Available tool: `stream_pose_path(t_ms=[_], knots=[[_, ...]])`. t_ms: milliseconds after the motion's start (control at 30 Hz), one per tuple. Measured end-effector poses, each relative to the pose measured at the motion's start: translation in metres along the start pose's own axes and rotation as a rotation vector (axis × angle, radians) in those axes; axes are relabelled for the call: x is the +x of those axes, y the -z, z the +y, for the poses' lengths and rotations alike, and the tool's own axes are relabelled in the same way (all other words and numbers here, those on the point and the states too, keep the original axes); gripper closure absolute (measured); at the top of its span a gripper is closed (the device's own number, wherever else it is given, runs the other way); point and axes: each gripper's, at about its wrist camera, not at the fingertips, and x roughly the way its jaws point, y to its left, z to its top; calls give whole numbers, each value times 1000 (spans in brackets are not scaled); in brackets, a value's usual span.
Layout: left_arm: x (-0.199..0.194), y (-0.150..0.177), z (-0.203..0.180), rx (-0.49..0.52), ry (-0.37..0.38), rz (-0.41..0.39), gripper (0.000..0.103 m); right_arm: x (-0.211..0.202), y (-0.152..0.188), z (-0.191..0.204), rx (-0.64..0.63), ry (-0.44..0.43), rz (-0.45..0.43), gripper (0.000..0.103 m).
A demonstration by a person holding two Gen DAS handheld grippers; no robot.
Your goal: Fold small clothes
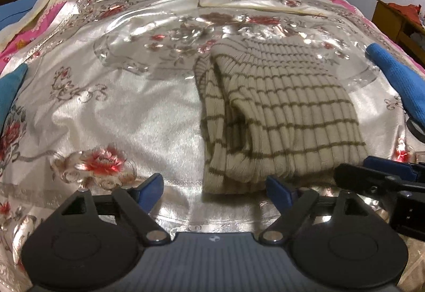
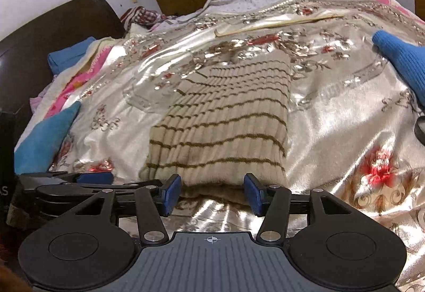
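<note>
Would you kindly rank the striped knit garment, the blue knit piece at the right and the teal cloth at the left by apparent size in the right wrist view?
1. Striped knit garment
2-3. Teal cloth and blue knit piece: alike, both cropped, unranked.

Folded beige striped sweater (image 1: pixel 279 116) lies on bedspread (image 1: pixel 119 111).

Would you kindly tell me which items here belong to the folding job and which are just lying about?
Job: beige ribbed knit garment with brown stripes; open left gripper; open right gripper.
Lying about: bright blue knit piece; teal cloth; shiny floral bedspread.

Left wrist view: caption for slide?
Open left tool before the folded striped knit top on a floral satin bedspread.
</note>
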Motion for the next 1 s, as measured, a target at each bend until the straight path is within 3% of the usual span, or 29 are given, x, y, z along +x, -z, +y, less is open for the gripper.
stream_pose_path(t_ms=[533, 1000], knots=[[7, 6, -8, 43, -24, -23, 0, 16, 9, -8, -41, 63, 22, 49], [7, 6, -9, 42, -16, 4, 0, 12, 15, -5, -21, 83, 48, 43]])
